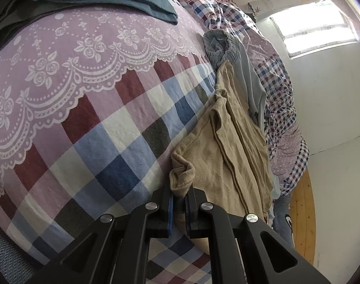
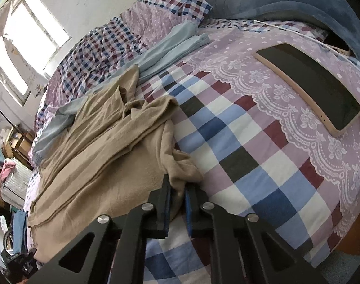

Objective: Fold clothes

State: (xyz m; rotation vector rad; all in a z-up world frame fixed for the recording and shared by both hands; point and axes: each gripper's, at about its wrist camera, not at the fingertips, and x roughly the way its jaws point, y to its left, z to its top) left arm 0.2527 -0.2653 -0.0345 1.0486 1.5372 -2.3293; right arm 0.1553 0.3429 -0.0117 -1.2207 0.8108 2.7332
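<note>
- Checked squares in blue, red, white and grey covered the bed, with a purple band of white lace flowers next to them.
- On that bed lay the tan garment, spread out long, close to the edge by the bunched-up checked quilt.
- Each tool had bitten one corner of the tan garment at the near end.
- The left gripper was squeezed tight on a rolled-up corner of the cloth.
- The right gripper was squeezed tight on the other corner, with a lump of cloth between its blue pads.
- To do this step well, I think both hands should lift together and stay level, so the cloth hangs flat.
- They should pull gently apart first, to take out the wrinkles, and then carry the near edge over to the far edge.
- The far half looked crumpled, so a slow pull would help it lie smooth.
- A phone lay on the lace part, well apart from the cloth, so the fold should stay away from it.
- The tan garment looked soft, thin and a bit fuzzy, with long seams running down it.
- A pale blue garment lay partly under it, at the far side.
</note>
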